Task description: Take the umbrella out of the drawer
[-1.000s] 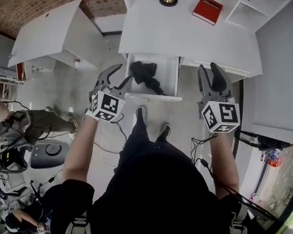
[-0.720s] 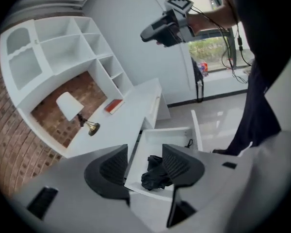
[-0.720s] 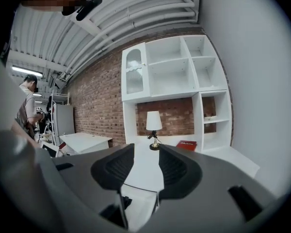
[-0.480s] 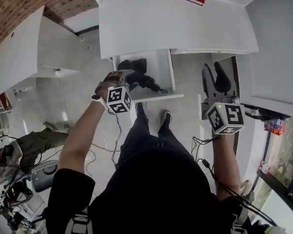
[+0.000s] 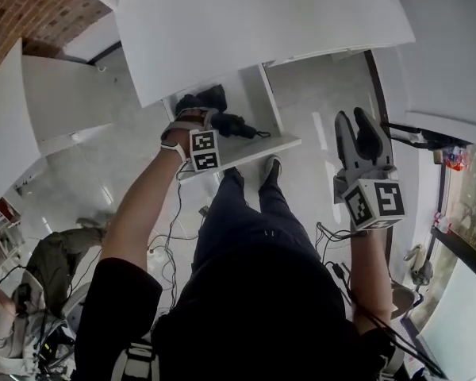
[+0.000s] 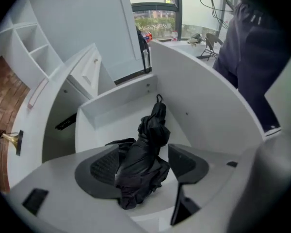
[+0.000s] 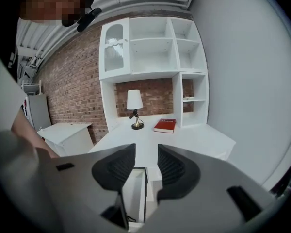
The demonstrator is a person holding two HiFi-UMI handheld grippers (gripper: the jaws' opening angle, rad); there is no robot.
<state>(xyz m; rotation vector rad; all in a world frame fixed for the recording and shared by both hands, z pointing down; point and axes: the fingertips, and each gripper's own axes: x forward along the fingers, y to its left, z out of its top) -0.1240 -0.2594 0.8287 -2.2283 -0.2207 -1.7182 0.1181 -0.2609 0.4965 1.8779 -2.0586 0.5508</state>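
Observation:
The white drawer stands pulled out from under the desk. A folded black umbrella lies inside it. My left gripper points steeply down into the drawer. In the left gripper view the umbrella sits between the two pads, which are opening; the right pad stands clear of the fabric. My right gripper hovers to the right of the drawer, off the desk's front edge. Its jaws are closing to a narrow gap with nothing between them.
The white desk top overhangs the drawer's back. A lamp, a red book and white shelves are at the desk's far side. A white cabinet stands left. Cables trail on the floor by the person's shoe.
The left gripper has dropped from in front of the drawer down into it, rolled, and now straddles the umbrella. The right gripper has sunk a little. The head view has tipped further down.

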